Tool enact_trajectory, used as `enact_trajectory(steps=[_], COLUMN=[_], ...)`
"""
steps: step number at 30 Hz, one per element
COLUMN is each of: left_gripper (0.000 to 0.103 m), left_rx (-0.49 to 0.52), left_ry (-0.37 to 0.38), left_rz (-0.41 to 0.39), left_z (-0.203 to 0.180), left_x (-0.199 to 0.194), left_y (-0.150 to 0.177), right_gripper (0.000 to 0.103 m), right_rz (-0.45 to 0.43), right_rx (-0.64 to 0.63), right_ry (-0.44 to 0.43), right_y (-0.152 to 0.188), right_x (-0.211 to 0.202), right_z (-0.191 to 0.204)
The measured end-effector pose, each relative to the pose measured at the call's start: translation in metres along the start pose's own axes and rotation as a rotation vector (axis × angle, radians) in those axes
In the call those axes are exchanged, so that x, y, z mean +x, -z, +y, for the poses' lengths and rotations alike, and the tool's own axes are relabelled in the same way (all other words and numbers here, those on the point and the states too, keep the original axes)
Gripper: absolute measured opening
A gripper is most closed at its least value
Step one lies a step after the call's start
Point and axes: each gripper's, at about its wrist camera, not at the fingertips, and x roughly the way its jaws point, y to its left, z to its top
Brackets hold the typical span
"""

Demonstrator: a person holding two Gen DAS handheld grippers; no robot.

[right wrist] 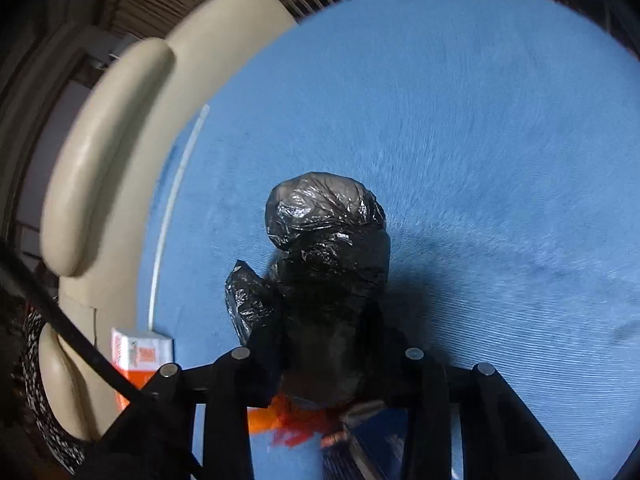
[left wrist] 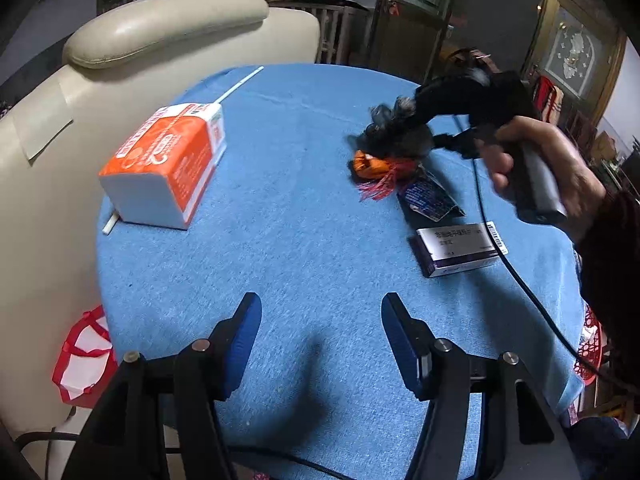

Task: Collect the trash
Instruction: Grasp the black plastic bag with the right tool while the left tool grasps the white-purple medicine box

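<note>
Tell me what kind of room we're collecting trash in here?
Most likely a home living or dining room. A round table under a blue cloth stands beside a cream leather armchair, with dark wooden glass-panelled cabinets behind. A tissue pack and a medicine box lie on the table.

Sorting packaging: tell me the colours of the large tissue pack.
Orange and white paper tissue pack, clearest in the left wrist view.

Dim indoor light, fisheye warp, motion blur
</note>
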Motion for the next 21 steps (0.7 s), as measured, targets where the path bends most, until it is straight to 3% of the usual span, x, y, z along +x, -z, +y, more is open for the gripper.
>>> enact_trajectory(steps=[2,6,10,12,17,21], left_gripper=[0.063,0.075,0.078,0.078,0.078,0.078], left_rx=[0.030,0.132,0.241,0.271,0.239,0.177], left_ry=[0.016,0.071,0.211,0.246,0.393,0.431], left_rz=[0.001,-0.009,0.036,0.061,0.114,0.149], left_z=[-0.007,-0.034,-0.061,-0.070,-0.069,-0.066], left_x=[0.003,0.015,0.040,0.056,0.091,0.112], left_y=[-0.006,-0.022,-0.038,-0.045,-0.065,-0.071], right_gripper=[0.039,0.039,0.039,0.039,0.039,0.039], right_rz=[-0.054,-0.169,-0.203,-0.211,-0.223,-0.230], right_rx=[-0.016,-0.048,-0.020,-0.007,0.060,0.104], right_ry=[-0.032,-0.093,-0.142,-0.135,-0.107,-0.105], right_y=[0.005,0.020,0.047,0.066,0.115,0.142], right_x=[-0.027,-0.093,-0.142,-0.160,-0.191,-0.199], right_z=[-0.007,-0.036,-0.081,-0.105,-0.163,-0.186])
